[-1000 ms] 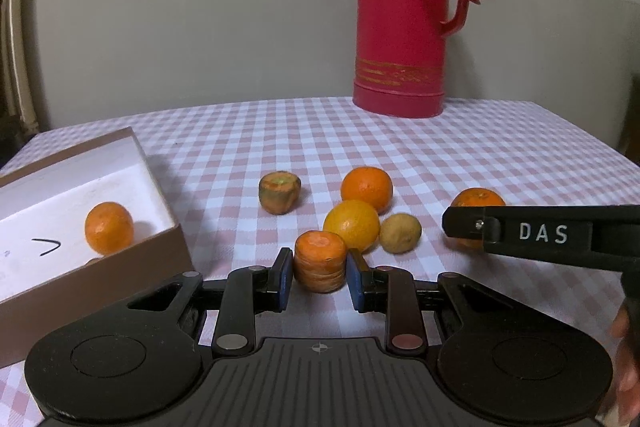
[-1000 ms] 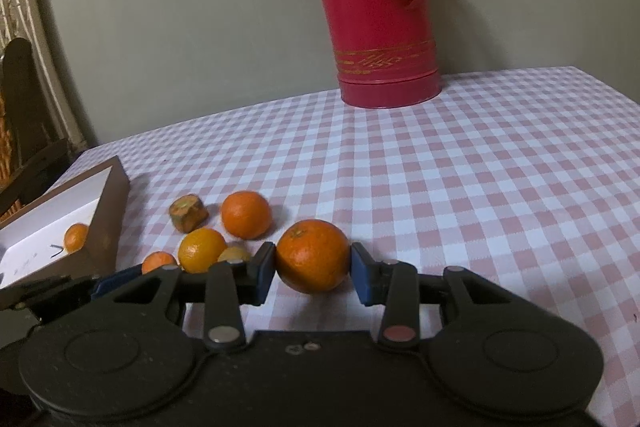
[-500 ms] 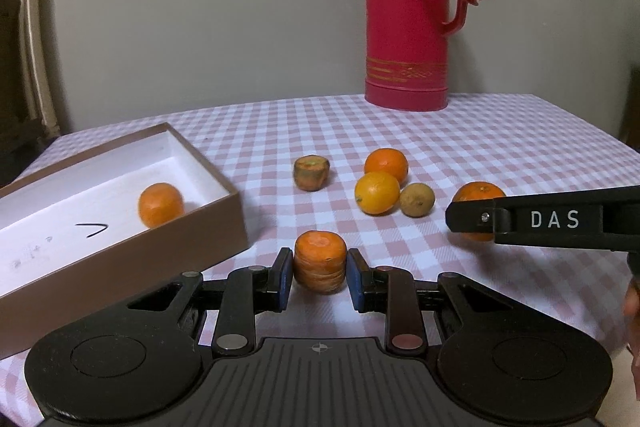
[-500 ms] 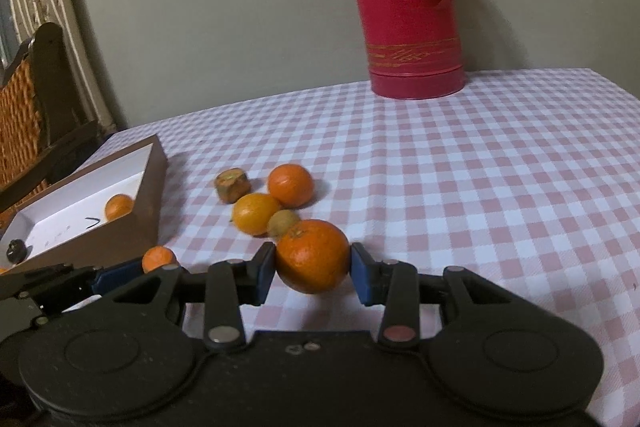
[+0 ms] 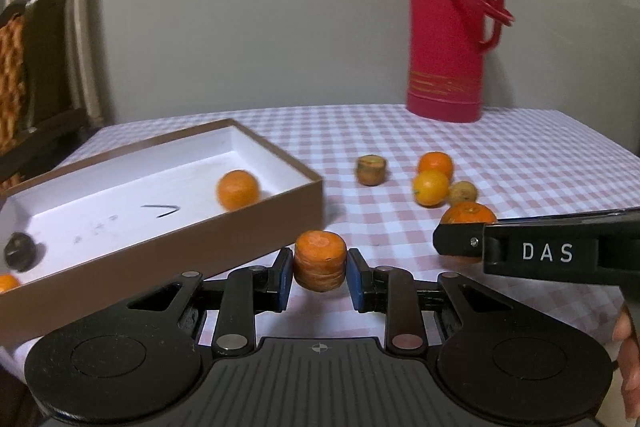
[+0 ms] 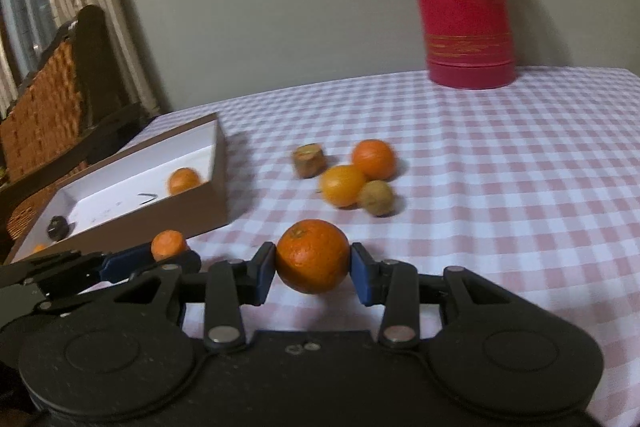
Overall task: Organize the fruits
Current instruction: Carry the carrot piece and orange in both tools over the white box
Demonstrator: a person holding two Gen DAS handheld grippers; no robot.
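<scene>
My left gripper (image 5: 319,279) is shut on a ridged orange chunk (image 5: 320,261), held just off the checked cloth by the near right corner of the brown box (image 5: 276,215). Inside the box's white interior lie an orange (image 5: 238,189) and a small dark fruit (image 5: 20,257). My right gripper (image 6: 313,275) is shut on a round orange (image 6: 313,257). It is to the right of the left gripper (image 6: 168,261) and of the box (image 6: 200,211). On the cloth beyond lie a brown stub (image 6: 309,161), an orange (image 6: 373,159), a yellow-orange fruit (image 6: 343,185) and a small brown fruit (image 6: 375,197).
A tall red thermos (image 5: 446,39) stands at the back of the table by the wall. A dark chair with a wicker back (image 6: 48,103) is off the table's left side. The pink checked cloth (image 6: 500,187) stretches to the right.
Both grippers have carried their fruit to the left, toward the box. The box now fills more of both views and the loose fruit sits farther right.
</scene>
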